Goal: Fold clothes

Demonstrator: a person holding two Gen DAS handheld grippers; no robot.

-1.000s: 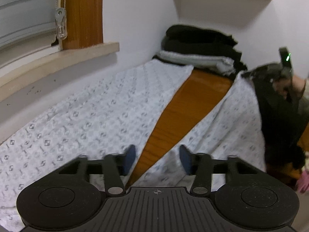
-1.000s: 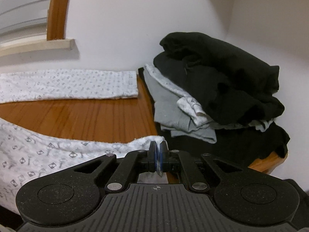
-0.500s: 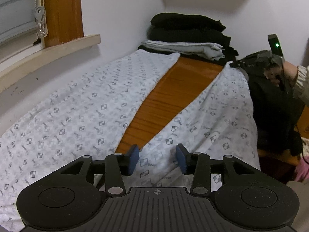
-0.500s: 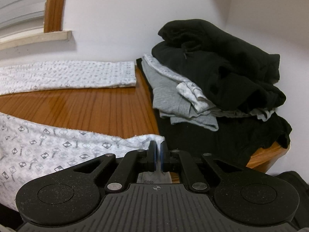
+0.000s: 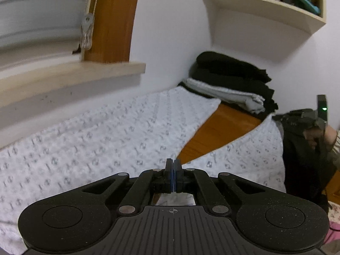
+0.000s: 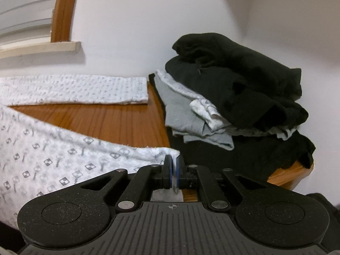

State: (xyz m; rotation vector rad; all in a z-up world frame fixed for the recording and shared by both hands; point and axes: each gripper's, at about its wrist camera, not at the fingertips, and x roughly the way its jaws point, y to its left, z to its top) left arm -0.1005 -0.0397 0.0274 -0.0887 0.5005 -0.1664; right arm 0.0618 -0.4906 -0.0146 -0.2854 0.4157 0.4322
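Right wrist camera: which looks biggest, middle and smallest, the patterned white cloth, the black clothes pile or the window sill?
1. Patterned white cloth, though it's nearest the camera.
2. Black clothes pile.
3. Window sill, which is farthest away.

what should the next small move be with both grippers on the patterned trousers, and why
Probably lift both ends and carry the near leg across onto the far leg. The left gripper and the right gripper are each shut on the near leg of the patterned trousers, and bare wooden table separates the two legs.
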